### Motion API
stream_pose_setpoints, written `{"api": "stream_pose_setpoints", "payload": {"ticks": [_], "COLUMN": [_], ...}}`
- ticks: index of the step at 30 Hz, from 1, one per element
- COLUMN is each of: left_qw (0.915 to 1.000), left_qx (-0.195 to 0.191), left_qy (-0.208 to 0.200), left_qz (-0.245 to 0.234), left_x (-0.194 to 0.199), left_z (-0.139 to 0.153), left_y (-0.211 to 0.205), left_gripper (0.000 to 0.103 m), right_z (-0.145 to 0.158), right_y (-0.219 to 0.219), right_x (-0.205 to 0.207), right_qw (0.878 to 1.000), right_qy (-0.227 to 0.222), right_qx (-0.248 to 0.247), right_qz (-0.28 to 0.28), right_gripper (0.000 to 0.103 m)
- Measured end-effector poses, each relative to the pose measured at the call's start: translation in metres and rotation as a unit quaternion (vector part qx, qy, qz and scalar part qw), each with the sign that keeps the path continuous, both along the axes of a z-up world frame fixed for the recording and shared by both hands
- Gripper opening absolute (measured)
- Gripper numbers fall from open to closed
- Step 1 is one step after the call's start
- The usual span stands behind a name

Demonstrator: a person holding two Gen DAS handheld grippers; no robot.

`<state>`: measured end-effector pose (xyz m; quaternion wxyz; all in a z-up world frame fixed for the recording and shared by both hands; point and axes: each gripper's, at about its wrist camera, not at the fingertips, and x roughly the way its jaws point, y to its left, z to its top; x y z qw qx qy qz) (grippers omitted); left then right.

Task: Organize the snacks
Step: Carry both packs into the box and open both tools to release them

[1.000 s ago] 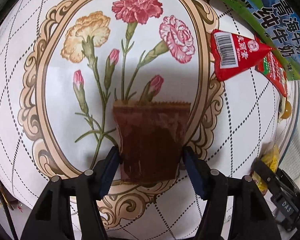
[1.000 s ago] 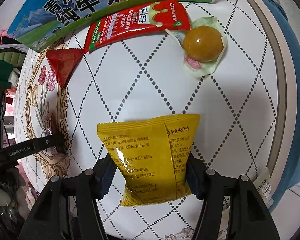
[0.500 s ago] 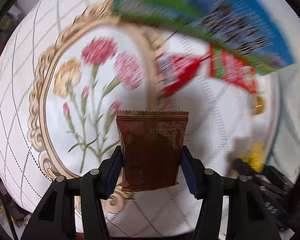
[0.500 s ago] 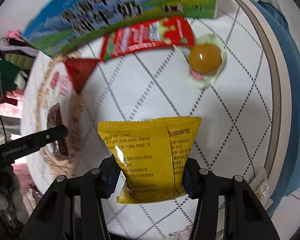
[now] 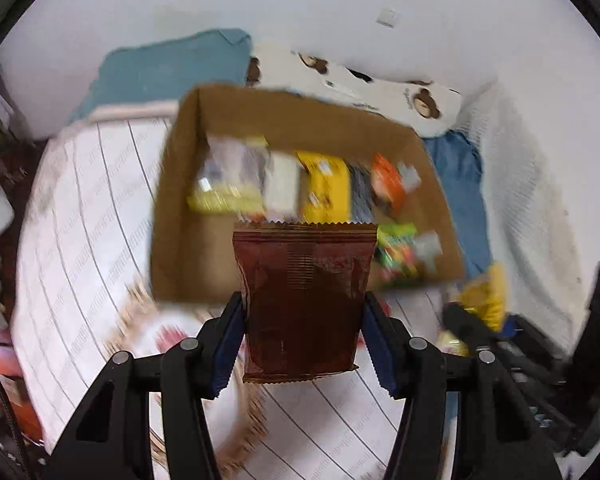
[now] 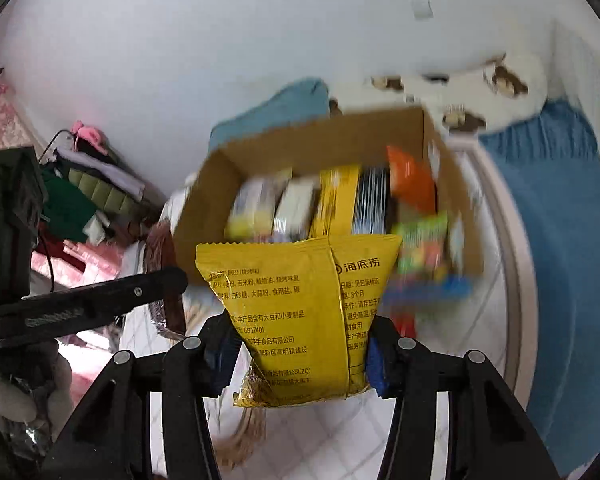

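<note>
Both tools closed further onto their packets and lifted them clear of the surface. Left tool (image 5: 303, 334) now carries the dark brown foil sachet (image 5: 302, 300) in the air; right tool (image 6: 298, 354) carries the yellow printed snack bag (image 6: 296, 320). An open brown cardboard box (image 5: 180, 184) of snacks has come into view behind both, blurred.

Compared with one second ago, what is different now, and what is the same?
Both grippers closed on their packets and lifted them off the table: the left gripper holds the brown packet, the right gripper the yellow packet. Both now face the cardboard box. Neither packet slipped from its grip.
</note>
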<state>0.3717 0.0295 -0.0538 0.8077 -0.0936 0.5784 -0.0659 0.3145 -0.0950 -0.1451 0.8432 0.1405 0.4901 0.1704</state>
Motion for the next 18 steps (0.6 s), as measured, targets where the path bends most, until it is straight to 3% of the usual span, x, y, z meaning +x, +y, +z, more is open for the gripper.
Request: {"api": "stream_pose_setpoints", "payload": {"ticks": [4, 7, 15, 17, 18], "left_qw": [0.9991, 0.9972, 0.9908, 0.9899, 0.9898], "left_qx": [0.034, 0.052, 0.080, 0.080, 0.077], "left_qy": [0.024, 0.053, 0.108, 0.113, 0.115], "left_qz": [0.006, 0.012, 0.018, 0.032, 0.035], "left_x": [0.040, 0.063, 0.080, 0.078, 0.077], "left_z": [-0.013, -0.041, -0.086, -0.092, -0.093], "left_y": [0.019, 0.029, 0.037, 0.040, 0.041], "left_gripper": [0.054, 0.054, 0.054, 0.055, 0.062], "right_z": [0.003, -0.004, -0.060, -0.074, -0.081], "right_y": [0.007, 0.011, 0.022, 0.023, 0.022], "right_x": [0.051, 0.080, 0.125, 0.130, 0.131], "right_qw": [1.000, 0.999, 0.992, 0.988, 0.986], "right_qy": [0.004, 0.018, 0.099, 0.123, 0.135], "right_qx": [-0.017, -0.036, -0.069, -0.085, -0.087], "right_qz": [0.008, 0.015, 0.026, 0.034, 0.033], "right_gripper": [0.054, 0.054, 0.056, 0.061, 0.065]}}
